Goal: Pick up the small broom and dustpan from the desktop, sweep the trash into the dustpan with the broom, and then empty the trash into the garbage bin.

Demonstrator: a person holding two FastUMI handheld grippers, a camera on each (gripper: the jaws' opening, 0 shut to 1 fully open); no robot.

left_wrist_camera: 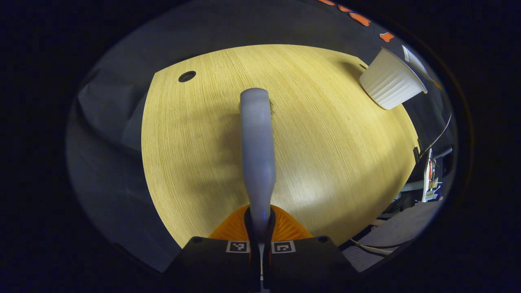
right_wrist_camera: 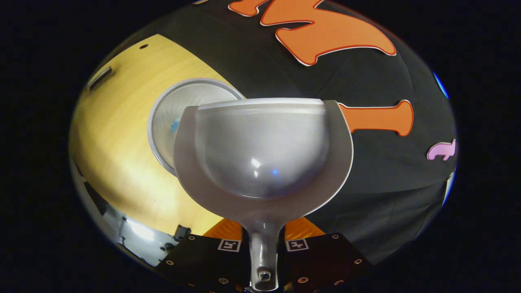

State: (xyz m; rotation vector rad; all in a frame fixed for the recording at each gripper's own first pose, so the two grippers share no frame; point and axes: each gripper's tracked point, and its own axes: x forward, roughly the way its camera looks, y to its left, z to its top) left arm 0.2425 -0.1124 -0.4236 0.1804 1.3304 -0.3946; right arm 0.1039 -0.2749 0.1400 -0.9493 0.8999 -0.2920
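Observation:
My left gripper (left_wrist_camera: 259, 228) is shut on the handle of the small broom (left_wrist_camera: 256, 142), a pale grey stick that points away from me over the wooden desktop (left_wrist_camera: 325, 154). Its bristles are mostly hidden behind the far end. The white ribbed garbage bin (left_wrist_camera: 388, 81) stands at the desktop's far right corner. My right gripper (right_wrist_camera: 263, 240) is shut on the short handle of the pale grey dustpan (right_wrist_camera: 260, 154). The pan's scoop faces me and looks empty. It is held just over the bin's (right_wrist_camera: 179, 110) open mouth. A small blue scrap (right_wrist_camera: 174, 125) lies inside the bin.
A round cable hole (left_wrist_camera: 187, 76) sits near the desktop's far left corner. Cables and equipment (left_wrist_camera: 429, 175) lie beyond the right edge. In the right gripper view a narrow slot (right_wrist_camera: 99, 77) is cut into the desktop (right_wrist_camera: 118, 134), and the booth's cloth wall rises right behind the bin.

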